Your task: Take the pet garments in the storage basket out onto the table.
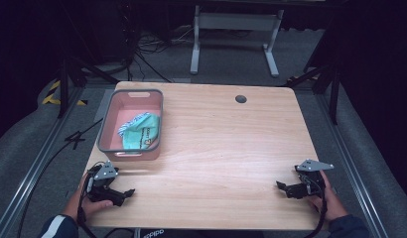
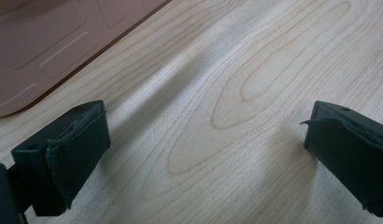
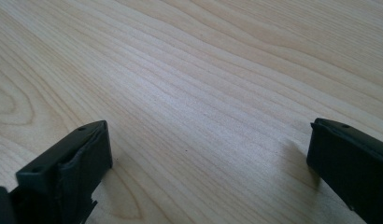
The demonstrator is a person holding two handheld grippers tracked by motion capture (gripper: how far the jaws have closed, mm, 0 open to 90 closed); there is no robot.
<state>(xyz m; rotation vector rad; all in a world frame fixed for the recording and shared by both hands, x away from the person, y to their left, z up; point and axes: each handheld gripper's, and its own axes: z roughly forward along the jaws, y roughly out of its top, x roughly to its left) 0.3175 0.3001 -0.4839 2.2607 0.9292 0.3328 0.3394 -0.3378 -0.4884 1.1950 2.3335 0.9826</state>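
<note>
I am resting my left gripper (image 1: 127,192) and right gripper (image 1: 281,186) on the pale wooden table (image 1: 226,148), jaws spread, holding nothing. The teal folded cloth (image 1: 141,131) is lying inside the pink plastic basket (image 1: 106,133), beyond my left gripper; the packing looks finished.

Dark printed lettering noted on the teal packet (image 1: 140,135) lying in the pink bin (image 1: 106,130); too small and blurred to be read. Faint white marks seen on dark clothing (image 1: 153,232) at the bottom edge of the high view, likewise illegible. No legible text found elsewhere.
</note>
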